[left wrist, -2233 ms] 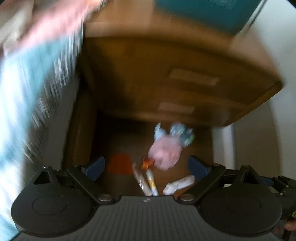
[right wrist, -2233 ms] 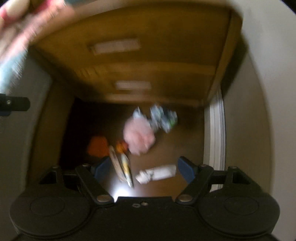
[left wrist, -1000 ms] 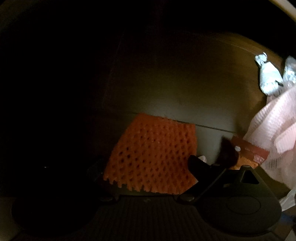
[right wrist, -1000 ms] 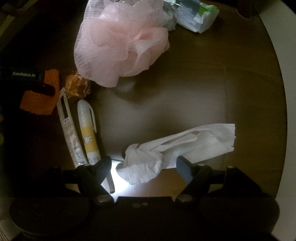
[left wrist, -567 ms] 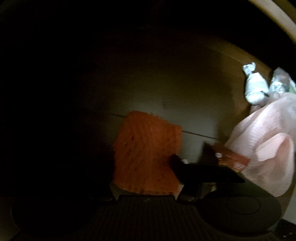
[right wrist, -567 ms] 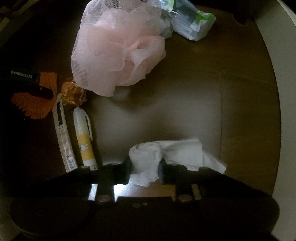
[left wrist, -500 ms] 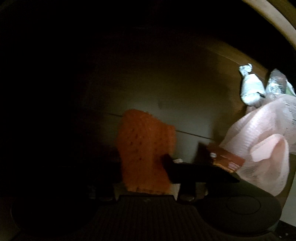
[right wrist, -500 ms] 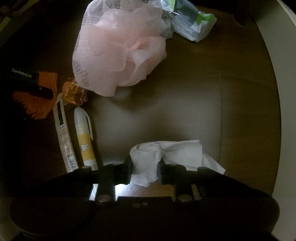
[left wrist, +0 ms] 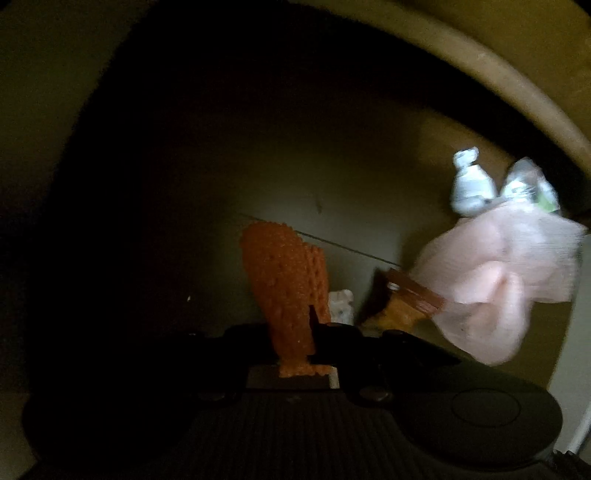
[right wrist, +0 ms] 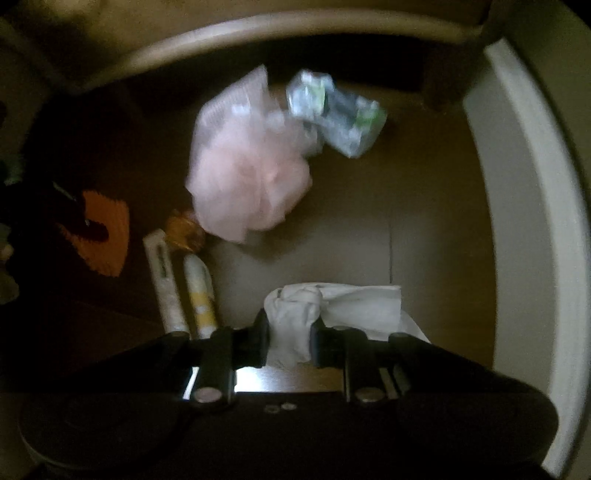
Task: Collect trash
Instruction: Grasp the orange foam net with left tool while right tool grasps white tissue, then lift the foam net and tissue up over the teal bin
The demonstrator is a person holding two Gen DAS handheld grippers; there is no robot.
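Observation:
In the left wrist view my left gripper point(left wrist: 295, 332) is shut on an orange mesh net point(left wrist: 284, 280), which stands folded upright between the dark fingers above the brown floor point(left wrist: 332, 184). The right wrist view has the same orange net point(right wrist: 107, 236) at far left. My right gripper point(right wrist: 290, 336) has its jaws closing, pads pressed on the bunched end of a crumpled white tissue point(right wrist: 332, 302); the loose end trails right. A pink mesh puff point(right wrist: 251, 173) and a silver-green wrapper point(right wrist: 336, 118) lie further ahead on the floor.
A long sachet point(right wrist: 166, 284), a white-and-yellow tube point(right wrist: 201, 295) and an orange-brown wrapper point(right wrist: 184, 229) lie left of the tissue. A wooden furniture edge point(right wrist: 258, 29) curves across the top. A pale wall or trim point(right wrist: 528, 221) bounds the right side. The scene is dim and shadowed.
Both grippers went from open to shut, the left on the orange net, the right on the tissue. Both have risen since; the net now hangs folded, and the floor litter looks farther away.

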